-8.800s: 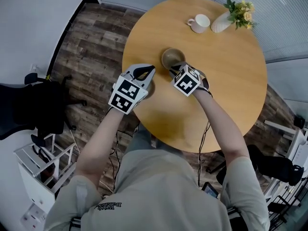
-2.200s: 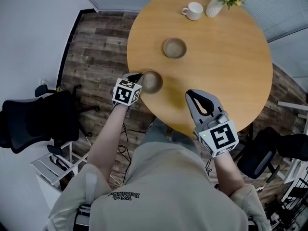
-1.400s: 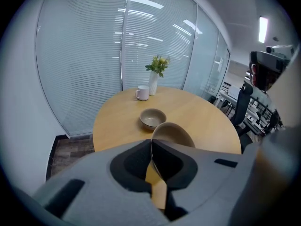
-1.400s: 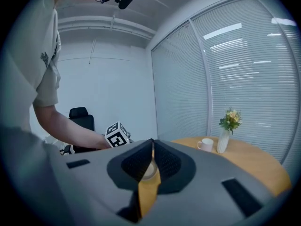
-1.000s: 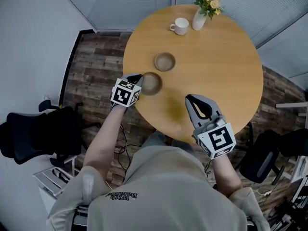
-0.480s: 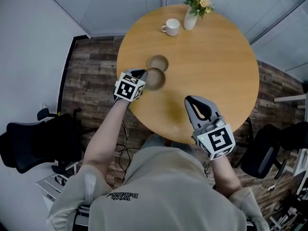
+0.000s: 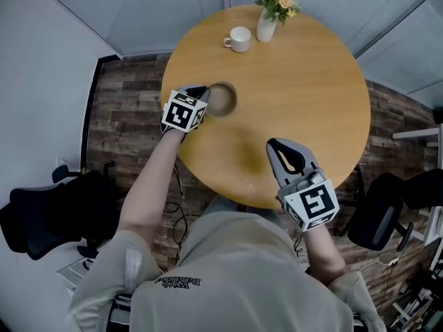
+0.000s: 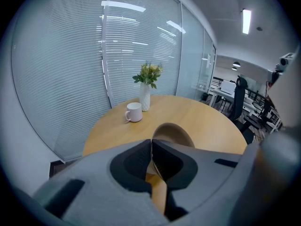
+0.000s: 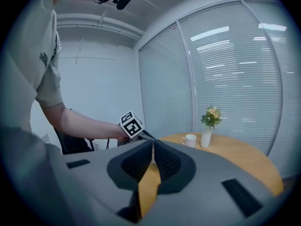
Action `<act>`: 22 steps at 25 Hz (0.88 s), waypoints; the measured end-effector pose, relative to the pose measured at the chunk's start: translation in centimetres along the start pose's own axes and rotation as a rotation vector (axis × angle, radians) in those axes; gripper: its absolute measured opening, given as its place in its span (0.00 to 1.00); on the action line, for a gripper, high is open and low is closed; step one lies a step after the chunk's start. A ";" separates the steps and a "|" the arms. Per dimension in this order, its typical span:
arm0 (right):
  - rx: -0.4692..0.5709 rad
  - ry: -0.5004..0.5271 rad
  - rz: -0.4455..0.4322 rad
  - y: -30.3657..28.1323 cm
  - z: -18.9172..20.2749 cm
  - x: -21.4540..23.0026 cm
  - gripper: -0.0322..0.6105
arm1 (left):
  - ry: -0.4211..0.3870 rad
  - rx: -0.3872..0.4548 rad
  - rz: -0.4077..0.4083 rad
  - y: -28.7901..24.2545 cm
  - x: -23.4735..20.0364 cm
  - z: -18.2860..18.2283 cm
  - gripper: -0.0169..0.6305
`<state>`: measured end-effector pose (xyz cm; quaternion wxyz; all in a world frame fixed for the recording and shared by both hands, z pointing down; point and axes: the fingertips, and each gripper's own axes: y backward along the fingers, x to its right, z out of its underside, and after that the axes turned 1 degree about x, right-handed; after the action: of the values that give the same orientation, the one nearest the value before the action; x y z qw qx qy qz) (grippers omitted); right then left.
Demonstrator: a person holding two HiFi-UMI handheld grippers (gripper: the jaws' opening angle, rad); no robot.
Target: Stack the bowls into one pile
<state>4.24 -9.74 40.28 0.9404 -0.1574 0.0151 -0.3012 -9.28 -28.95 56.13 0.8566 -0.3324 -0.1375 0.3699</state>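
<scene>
My left gripper [image 7: 205, 94] is shut on the near rim of a brown bowl [image 7: 221, 99] at the left side of the round wooden table [image 7: 304, 81]. In the left gripper view the jaws pinch that bowl's [image 8: 171, 134] thin rim between them. Only one bowl outline shows in the head view, so the second bowl lies hidden under the held one. My right gripper [image 7: 278, 146] hovers over the table's near edge, shut with nothing between its jaws, far from the bowl. In the right gripper view its jaws meet [image 9: 153, 147], and the left gripper's marker cube [image 9: 131, 125] shows beyond them.
A white mug [image 7: 239, 39] and a white vase of flowers [image 7: 266, 26] stand at the table's far edge. Black office chairs stand on the wood floor at lower left [image 7: 41, 213] and at right [image 7: 387, 206]. Window blinds run behind the table.
My left gripper has carried its bowl away from me, from beside the other bowl to right over it. The right gripper has stayed shut in place.
</scene>
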 end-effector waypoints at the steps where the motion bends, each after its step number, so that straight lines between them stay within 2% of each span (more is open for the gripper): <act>1: 0.000 -0.002 0.003 -0.1 0.0 0.1 0.10 | 0.002 -0.001 0.001 -0.2 -0.3 -0.2 0.07; 10: -0.023 -0.019 0.023 -1.3 0.3 1.0 0.10 | 0.035 -0.019 0.014 -2.8 -2.0 0.0 0.07; 22: -0.047 -0.045 0.044 -2.3 0.8 2.8 0.10 | 0.064 -0.092 0.009 -6.5 -2.6 2.8 0.07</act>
<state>5.32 -12.83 41.90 0.9429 -0.1858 0.0045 -0.2763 -8.86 -32.80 62.60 0.8426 -0.3839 -0.1253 0.3563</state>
